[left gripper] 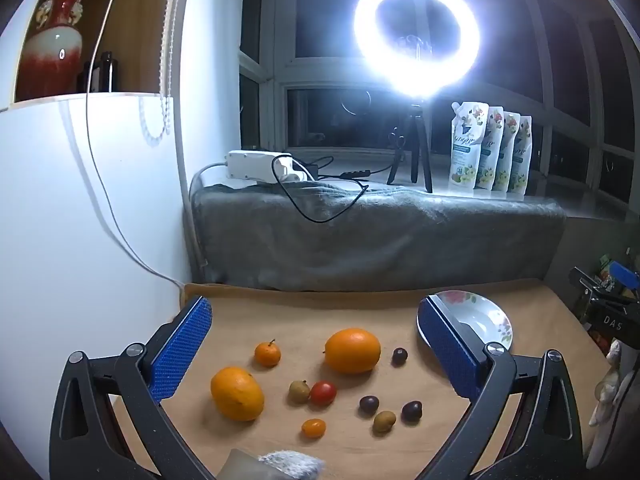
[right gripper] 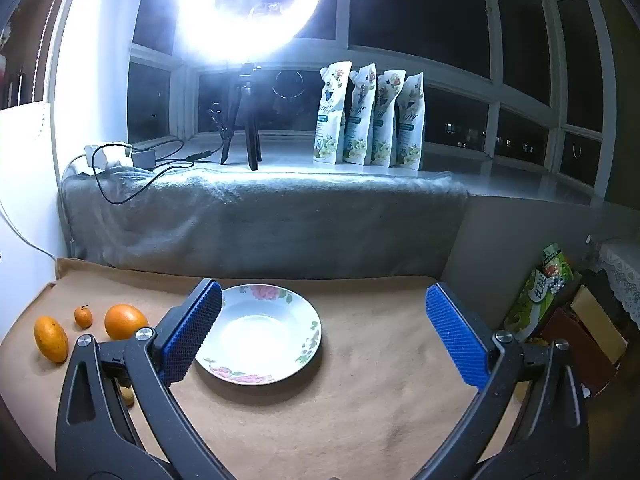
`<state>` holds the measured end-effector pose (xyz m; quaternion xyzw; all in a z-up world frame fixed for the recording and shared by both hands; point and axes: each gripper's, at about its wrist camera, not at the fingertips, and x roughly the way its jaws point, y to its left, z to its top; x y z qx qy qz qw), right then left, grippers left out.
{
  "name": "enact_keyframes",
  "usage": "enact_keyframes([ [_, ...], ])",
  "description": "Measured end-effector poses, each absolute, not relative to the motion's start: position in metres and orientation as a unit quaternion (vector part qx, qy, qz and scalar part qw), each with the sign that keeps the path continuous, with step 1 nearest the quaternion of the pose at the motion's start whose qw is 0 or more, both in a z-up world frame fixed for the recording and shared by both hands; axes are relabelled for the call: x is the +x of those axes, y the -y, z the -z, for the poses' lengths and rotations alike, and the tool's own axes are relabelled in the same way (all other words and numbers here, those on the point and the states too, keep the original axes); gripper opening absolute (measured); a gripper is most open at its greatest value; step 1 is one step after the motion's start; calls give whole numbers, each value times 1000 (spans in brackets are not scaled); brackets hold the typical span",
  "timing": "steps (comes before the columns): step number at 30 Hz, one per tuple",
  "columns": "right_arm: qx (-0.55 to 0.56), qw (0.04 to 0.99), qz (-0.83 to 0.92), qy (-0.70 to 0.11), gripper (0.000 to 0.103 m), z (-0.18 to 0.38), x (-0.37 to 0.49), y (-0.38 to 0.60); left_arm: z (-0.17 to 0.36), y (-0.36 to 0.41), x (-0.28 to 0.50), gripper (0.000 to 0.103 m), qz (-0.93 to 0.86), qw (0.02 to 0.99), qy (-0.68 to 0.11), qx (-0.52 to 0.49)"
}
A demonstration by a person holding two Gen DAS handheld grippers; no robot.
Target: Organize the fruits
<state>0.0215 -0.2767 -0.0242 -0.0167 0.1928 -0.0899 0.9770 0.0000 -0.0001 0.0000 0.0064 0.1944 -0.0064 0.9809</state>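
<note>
Nothing sorted yet: plate mid-frame sits empty w/ all fruits loose on surface at lower center, left gripper & right gripper fingers spread, holding nothing.

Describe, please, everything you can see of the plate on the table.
The plate is a round, shallow, glossy white dish, ceramic by its look, with pink flowers and green leaves printed around the rim. It is empty and lies flat, right way up, on the tan cloth covering the table, to the right of the fruit. The right gripper is open above it, and one blue pad overlaps its left edge in the right wrist view; contact cannot be told. No fruit touches it.
</note>
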Motion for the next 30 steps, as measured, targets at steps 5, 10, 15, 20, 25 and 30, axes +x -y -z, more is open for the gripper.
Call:
enact_keyframes([
  [5,-13,977,88,-193,103,26,21,278,0,-4,2,103,4,980,-201,-4],
  [10,-3,977,89,-192,103,23,21,284,6,-8,8,103,4,978,-208,-9],
  [15,-17,976,91,-195,103,26,25,275,7,-10,8,103,3,978,-207,-12],
  [20,-17,976,87,-198,103,26,25,272,7,-9,8,103,3,978,-207,-12],
  [25,-19,976,87,-197,103,25,25,271,6,-9,8,103,3,978,-207,-12],
  [30,-16,976,86,-199,103,25,25,270,6,-9,7,103,4,978,-206,-11],
])
